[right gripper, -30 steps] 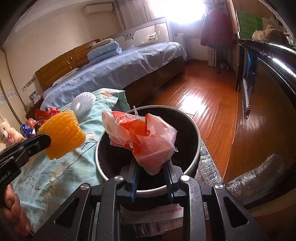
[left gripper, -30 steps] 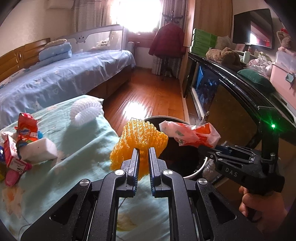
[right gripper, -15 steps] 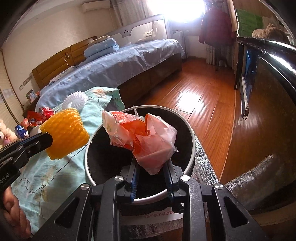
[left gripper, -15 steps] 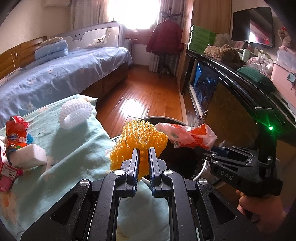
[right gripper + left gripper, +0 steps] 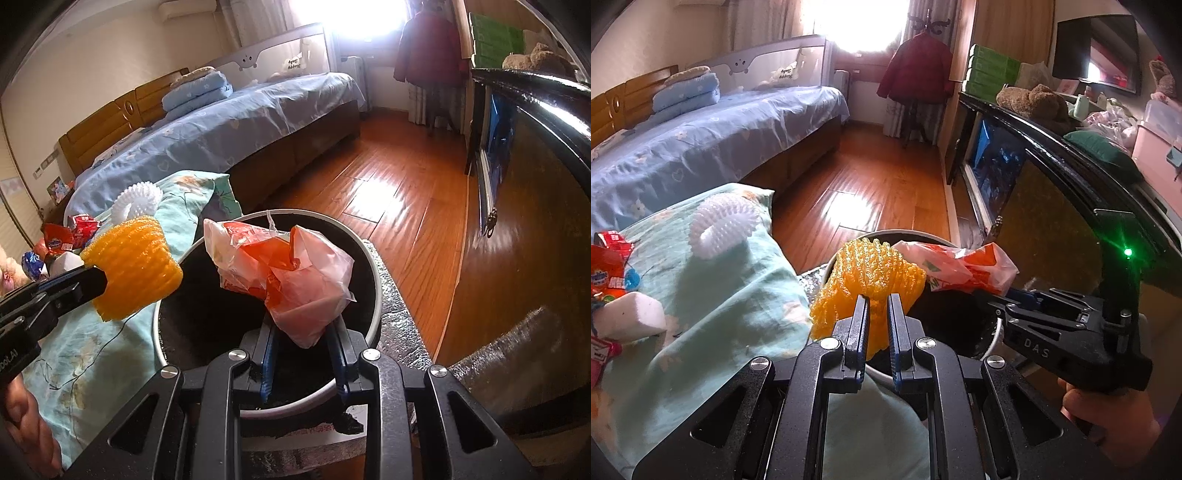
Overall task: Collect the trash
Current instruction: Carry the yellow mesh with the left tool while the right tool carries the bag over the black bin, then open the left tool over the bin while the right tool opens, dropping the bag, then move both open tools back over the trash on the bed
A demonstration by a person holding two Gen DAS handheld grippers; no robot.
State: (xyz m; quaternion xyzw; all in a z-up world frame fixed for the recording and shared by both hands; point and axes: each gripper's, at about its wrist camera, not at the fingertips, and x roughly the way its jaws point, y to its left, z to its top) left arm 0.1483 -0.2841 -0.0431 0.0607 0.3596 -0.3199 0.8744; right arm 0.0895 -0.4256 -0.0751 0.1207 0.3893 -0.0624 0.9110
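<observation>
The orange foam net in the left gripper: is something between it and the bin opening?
Nothing visible blocks it. The orange foam net hangs at the bin rim's left edge. The plastic bag, held by the right gripper, hangs over the middle, leaving the left part open.

Your way down into the trash bin (image 5: 371, 291) lies open; the black cabinet (image 5: 535, 206) crowds its right side.

Orange foam net (image 5: 866, 275) and crumpled plastic bag (image 5: 291, 277) above black bin (image 5: 364, 254)
</observation>
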